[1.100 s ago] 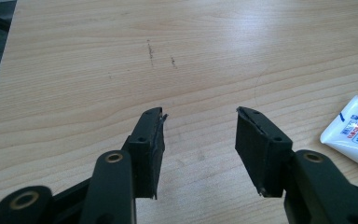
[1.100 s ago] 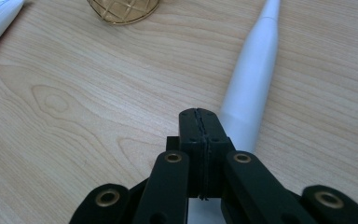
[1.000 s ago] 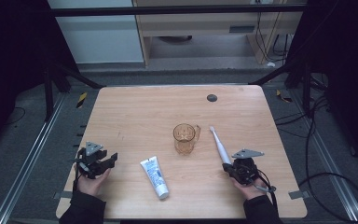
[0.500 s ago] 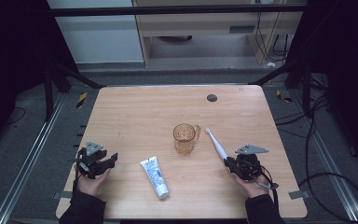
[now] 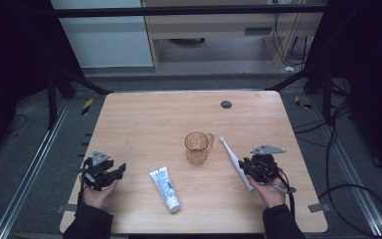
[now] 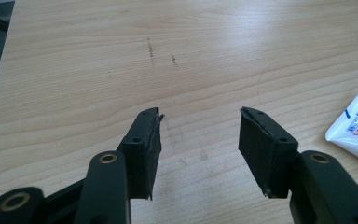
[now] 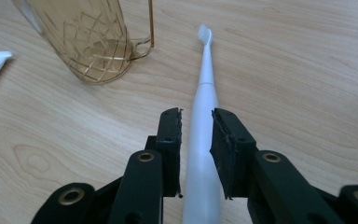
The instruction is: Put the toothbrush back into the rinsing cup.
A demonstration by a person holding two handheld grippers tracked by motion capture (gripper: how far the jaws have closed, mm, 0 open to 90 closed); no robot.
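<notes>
The wooden table carried few things, each counted once: one amber see-through cup with a handle near the middle, one white electric toothbrush lying flat just right of the cup, head pointing away from the person, one white toothpaste tube toward the near edge, and one small dark disc far back. The toothbrush lay on the wood, apart from the cup, its thick handle end running between the jaws of the right gripper. In the right gripper view that gripper had its jaws set a little wider than the toothbrush handle, a sliver of gap showing on each side, so the pads did not seem to press; they had just been opening, with the handle between them. The left gripper sat well off to the left, and in its own view the left gripper stood widely open over bare wood, holding nothing, the toothpaste tube off to one side. The toothbrush looked stiff, smooth and fairly light, probably slippery plastic and top-light toward the thin neck; the thick round handle near its middle seemed the safest place to grip, not the slim neck.
</notes>
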